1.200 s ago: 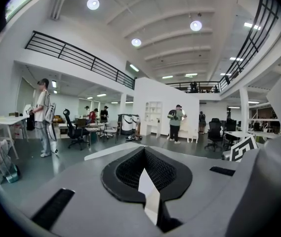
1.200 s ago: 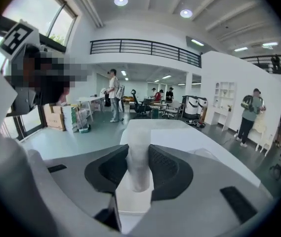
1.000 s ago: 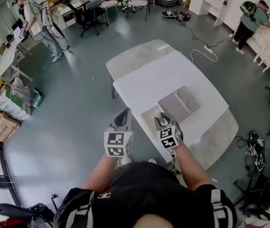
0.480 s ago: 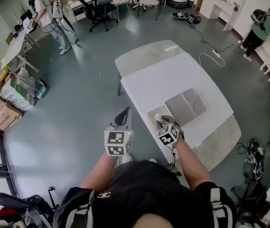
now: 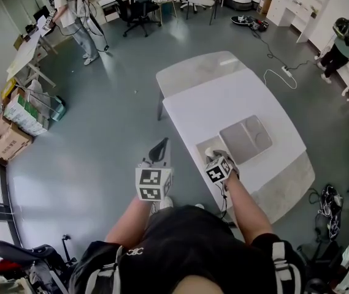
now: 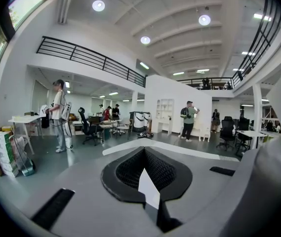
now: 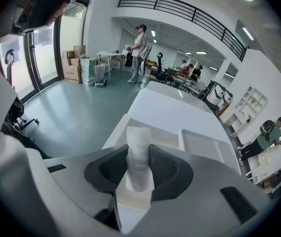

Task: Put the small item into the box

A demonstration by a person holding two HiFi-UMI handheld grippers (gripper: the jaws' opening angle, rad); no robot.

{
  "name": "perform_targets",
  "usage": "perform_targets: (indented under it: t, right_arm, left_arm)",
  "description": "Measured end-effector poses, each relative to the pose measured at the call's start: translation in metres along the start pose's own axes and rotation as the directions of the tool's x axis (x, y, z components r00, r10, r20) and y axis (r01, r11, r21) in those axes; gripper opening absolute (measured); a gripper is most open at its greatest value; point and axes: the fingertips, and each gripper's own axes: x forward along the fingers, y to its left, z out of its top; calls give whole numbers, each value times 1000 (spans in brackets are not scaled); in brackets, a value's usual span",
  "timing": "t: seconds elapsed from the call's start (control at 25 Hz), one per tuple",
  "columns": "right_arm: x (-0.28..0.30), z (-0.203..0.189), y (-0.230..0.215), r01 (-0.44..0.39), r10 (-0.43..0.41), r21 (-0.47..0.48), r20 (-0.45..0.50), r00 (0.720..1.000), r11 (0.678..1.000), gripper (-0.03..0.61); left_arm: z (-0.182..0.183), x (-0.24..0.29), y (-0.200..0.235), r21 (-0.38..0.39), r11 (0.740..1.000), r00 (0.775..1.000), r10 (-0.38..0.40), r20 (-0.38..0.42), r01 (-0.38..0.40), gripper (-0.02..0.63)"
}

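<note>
My right gripper (image 5: 213, 158) is shut on a small white item (image 7: 139, 154), a soft pale tube that stands upright between its black jaws. It hangs just above the open cream box (image 7: 166, 137) near the front left corner of the white table (image 5: 217, 100). In the head view the item (image 5: 210, 152) shows as a white spot over the box (image 5: 202, 144). The box's lid (image 5: 246, 138) lies flat to the right of the box, touching it. My left gripper (image 5: 157, 152) is held over the floor left of the table, jaws shut and empty.
The table's front edge is close under my right arm, and grey floor (image 5: 100, 139) lies to the left. Cardboard boxes (image 5: 2, 118) sit far left. People stand at the back left (image 5: 70, 8) and far right (image 5: 346, 35), with chairs and desks at the back.
The head view has drifted, so the table sits a little further right and up. My right gripper stays over the box with the item. The left gripper has not moved.
</note>
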Motion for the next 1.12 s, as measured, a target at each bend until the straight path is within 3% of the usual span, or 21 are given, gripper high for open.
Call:
perform_targets:
  t: [0.48, 0.84, 1.12]
  right_arm:
    - [18, -11, 6, -15, 13, -42, -57, 998, 999, 123]
    - [24, -9, 9, -32, 34, 34, -72, 997, 999, 123]
    - [24, -4, 13, -38, 43, 78, -58, 997, 996, 166]
  left_arm:
    - [-4, -6, 15, 5, 1000, 1000, 25, -1, -25, 12]
    - [-1, -10, 24, -4, 999, 999, 35, 3, -35, 12]
    - [-8, -10, 34, 0, 1000, 1000, 28, -1, -28, 12]
